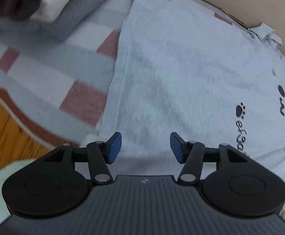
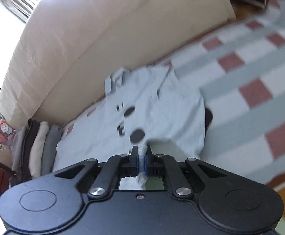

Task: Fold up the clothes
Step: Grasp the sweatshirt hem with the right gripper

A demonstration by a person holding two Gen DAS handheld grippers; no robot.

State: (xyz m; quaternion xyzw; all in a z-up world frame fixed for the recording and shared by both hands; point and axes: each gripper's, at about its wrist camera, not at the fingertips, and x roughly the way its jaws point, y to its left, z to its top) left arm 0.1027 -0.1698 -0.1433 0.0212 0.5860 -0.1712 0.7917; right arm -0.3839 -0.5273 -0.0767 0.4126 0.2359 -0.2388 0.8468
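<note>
A light grey T-shirt point(image 1: 181, 74) with black paw and face prints lies spread on a checked blanket point(image 1: 50, 62). My left gripper point(image 1: 145, 146) is open and empty, just above the shirt's near edge. In the right wrist view the same shirt point(image 2: 158, 109) lies ahead with its print facing up. My right gripper point(image 2: 141, 156) is shut on a pinch of the shirt's fabric at its near edge and lifts it slightly.
A stack of folded clothes point(image 1: 34, 13) lies at the far left of the blanket and also shows in the right wrist view point(image 2: 38, 146). A beige upholstered wall point(image 2: 83, 39) borders the far side. Wooden floor point(image 1: 3, 133) lies beyond the blanket's edge.
</note>
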